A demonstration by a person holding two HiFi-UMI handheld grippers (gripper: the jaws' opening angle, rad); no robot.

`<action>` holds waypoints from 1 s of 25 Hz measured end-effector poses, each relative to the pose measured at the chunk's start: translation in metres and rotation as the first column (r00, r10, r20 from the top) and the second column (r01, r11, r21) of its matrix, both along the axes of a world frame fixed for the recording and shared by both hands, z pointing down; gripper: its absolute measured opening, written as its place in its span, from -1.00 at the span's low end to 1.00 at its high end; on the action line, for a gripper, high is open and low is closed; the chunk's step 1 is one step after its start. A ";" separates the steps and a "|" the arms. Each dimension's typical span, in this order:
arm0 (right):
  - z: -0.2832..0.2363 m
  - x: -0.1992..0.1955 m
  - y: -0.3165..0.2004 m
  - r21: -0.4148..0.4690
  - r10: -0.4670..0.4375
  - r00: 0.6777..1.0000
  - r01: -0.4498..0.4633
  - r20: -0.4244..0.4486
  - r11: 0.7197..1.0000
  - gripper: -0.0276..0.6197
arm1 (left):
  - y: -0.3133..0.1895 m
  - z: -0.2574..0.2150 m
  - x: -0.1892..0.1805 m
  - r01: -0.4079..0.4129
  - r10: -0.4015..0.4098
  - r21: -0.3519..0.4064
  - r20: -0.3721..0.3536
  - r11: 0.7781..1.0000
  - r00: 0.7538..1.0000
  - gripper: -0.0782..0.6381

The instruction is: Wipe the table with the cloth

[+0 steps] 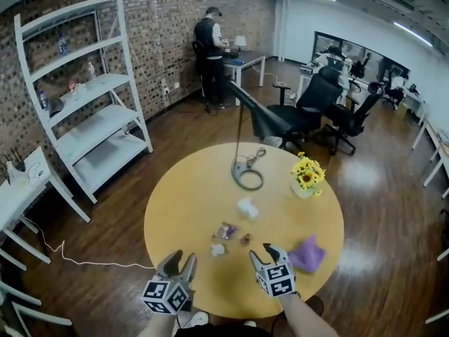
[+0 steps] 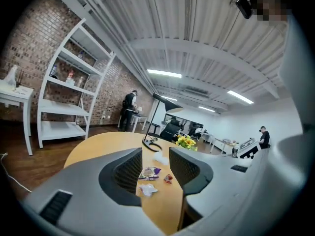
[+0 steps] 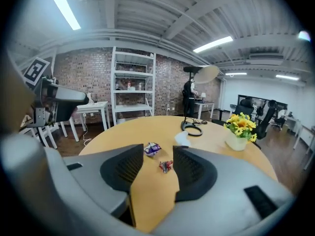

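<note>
Wooden table (image 1: 182, 209) — the cloth (image 1: 307, 253) is seen just right of the right gripper (image 1: 264, 253), whose jaws are held apart, empty.

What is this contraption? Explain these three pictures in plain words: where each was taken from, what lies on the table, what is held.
No robot here: a person holds a two-jaw gripper in each hand. The wide picture comes from a camera on the person's head, looking down on a round wooden table; the left gripper and right gripper show at its bottom edge. The other two pictures come from cameras riding on each gripper, looking along its grey jaws. On the table lie a purple cloth, a pot of yellow flowers, a lamp base, a crumpled white tissue and some small wrappers. Both pairs of jaws stand apart with nothing between them, so nothing is held; the cloth lies on the table just right of the right gripper.
</note>
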State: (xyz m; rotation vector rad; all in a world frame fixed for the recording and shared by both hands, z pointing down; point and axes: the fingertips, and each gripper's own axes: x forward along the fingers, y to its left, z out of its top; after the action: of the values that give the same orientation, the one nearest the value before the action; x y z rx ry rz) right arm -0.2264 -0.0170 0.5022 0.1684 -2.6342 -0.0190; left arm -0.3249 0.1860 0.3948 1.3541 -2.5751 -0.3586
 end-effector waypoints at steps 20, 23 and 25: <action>-0.010 -0.029 0.043 -0.132 0.014 0.994 0.001 0.113 0.991 -0.63 | 0.060 0.021 -0.035 0.081 -0.081 0.006 0.037 0.997 0.996 -0.61; -0.039 -0.010 0.038 -0.198 0.127 0.967 -0.083 0.222 0.977 -0.91 | 0.058 0.011 -0.032 0.050 -0.052 0.024 0.083 0.998 0.995 -0.65; -0.051 0.009 0.040 -0.201 0.162 0.958 -0.115 0.237 0.973 -0.91 | 0.057 0.002 -0.029 0.021 -0.025 0.045 0.088 0.999 0.996 -0.65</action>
State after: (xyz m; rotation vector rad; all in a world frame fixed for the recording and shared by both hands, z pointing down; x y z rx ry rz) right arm -0.2171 0.0226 0.4511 0.3105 -2.8509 0.3145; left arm -0.3538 0.2429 0.3972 1.3865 -2.6715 -0.3699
